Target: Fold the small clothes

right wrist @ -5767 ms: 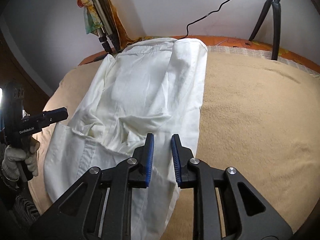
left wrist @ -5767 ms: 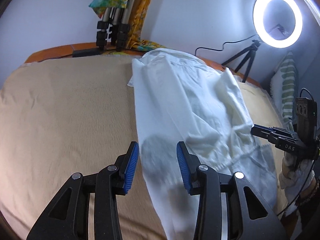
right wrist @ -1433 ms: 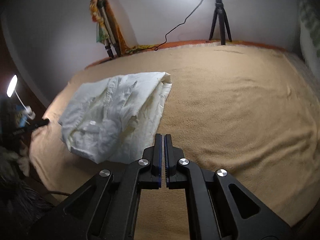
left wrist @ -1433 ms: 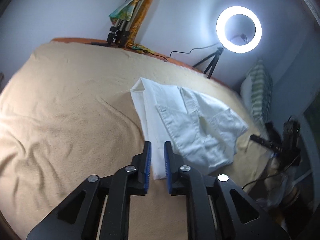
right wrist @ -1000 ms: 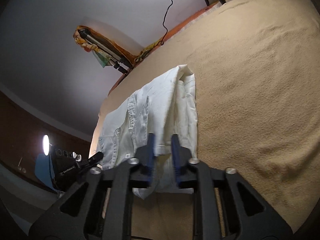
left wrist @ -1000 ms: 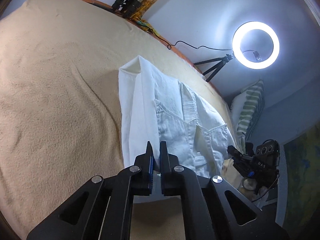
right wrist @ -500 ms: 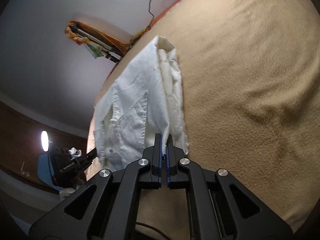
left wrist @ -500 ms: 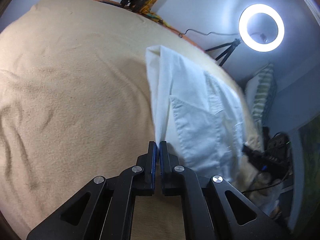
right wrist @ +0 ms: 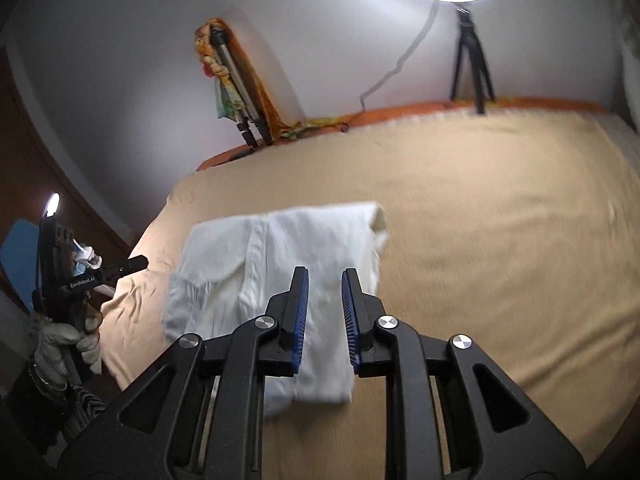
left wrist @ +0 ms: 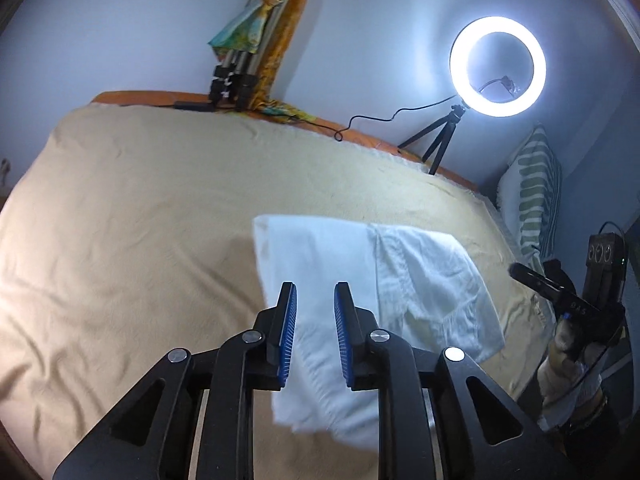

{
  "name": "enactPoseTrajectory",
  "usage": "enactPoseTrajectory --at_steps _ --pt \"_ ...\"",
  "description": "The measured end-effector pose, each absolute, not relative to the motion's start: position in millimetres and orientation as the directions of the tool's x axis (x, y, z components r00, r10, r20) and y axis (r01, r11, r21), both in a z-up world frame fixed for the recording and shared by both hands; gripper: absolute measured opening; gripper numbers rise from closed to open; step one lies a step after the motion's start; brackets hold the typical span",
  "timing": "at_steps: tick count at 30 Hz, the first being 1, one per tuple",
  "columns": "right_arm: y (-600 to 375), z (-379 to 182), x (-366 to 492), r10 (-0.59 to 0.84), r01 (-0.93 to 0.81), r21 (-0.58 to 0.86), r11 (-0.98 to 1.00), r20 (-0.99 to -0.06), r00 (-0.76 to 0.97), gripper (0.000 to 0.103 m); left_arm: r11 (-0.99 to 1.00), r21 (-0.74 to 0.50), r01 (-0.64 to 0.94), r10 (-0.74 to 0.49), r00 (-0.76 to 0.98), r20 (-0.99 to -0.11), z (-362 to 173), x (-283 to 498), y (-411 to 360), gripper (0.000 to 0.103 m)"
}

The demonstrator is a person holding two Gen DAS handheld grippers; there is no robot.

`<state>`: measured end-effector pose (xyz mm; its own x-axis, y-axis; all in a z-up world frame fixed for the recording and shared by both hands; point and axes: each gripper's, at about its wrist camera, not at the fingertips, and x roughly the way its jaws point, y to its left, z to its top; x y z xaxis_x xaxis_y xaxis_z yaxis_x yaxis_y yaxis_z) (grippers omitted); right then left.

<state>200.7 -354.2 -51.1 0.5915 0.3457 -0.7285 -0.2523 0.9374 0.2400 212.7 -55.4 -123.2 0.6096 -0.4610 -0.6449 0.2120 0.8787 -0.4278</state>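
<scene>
On the bed (left wrist: 120,216), near its front edge — white shirt (left wrist: 360,280) lying folded on the tan blanket | left hand-held gripper (left wrist: 315,336) above it, jaws just eased apart, nothing pinched | right hand-held gripper (right wrist: 324,320) likewise, jaws just parted, empty — ring light (left wrist: 498,67) on tripod behind
</scene>
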Motion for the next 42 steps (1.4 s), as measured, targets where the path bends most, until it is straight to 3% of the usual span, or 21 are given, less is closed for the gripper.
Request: enactPoseTrajectory --at_steps 14,22,23,24,25,31,33,35,42 --pt "-315 -132 283 0.208 -0.286 0.065 0.956 -0.838 0.504 0.018 0.937 -0.307 0.166 -0.345 0.574 -0.743 -159 289 -88 0.022" --pt "-325 -150 284 0.161 -0.254 0.025 0.967 -0.834 0.528 0.015 0.945 -0.278 0.173 -0.324 0.603 -0.729 -162 286 -78 0.022" --pt "-329 -150 283 0.154 -0.246 0.024 0.969 -0.836 0.527 0.015 0.959 -0.244 0.147 -0.281 0.616 -0.736 -162 285 -74 0.022" --pt "-334 -150 282 0.149 -0.234 0.026 0.972 -0.839 0.524 0.023 0.966 -0.230 0.120 -0.255 0.616 -0.745 -164 284 -66 0.022" --pt "-340 -149 280 0.131 -0.214 0.019 0.977 -0.842 0.524 0.039 0.960 -0.260 0.105 -0.269 0.611 -0.744 -165 282 -58 0.022" --pt "-376 -119 253 0.168 -0.125 0.118 0.985 -0.817 0.552 0.041 0.941 -0.335 0.037 -0.281 0.635 -0.719 -146 259 -13 0.020" --pt "-384 -110 241 0.221 -0.122 0.184 0.975 -0.799 0.559 0.042 0.923 -0.384 0.027 -0.314 0.628 -0.712 -140 251 -3 0.030" --pt "-388 -105 229 0.262 -0.129 0.230 0.965 -0.792 0.551 0.043 0.889 -0.458 0.011 -0.369 0.610 -0.701 -138 243 4 0.054" --pt "-400 -117 207 0.387 -0.099 0.392 0.915 -0.779 0.494 0.057 0.733 -0.680 -0.010 -0.574 0.528 -0.626 -151 222 6 0.055"
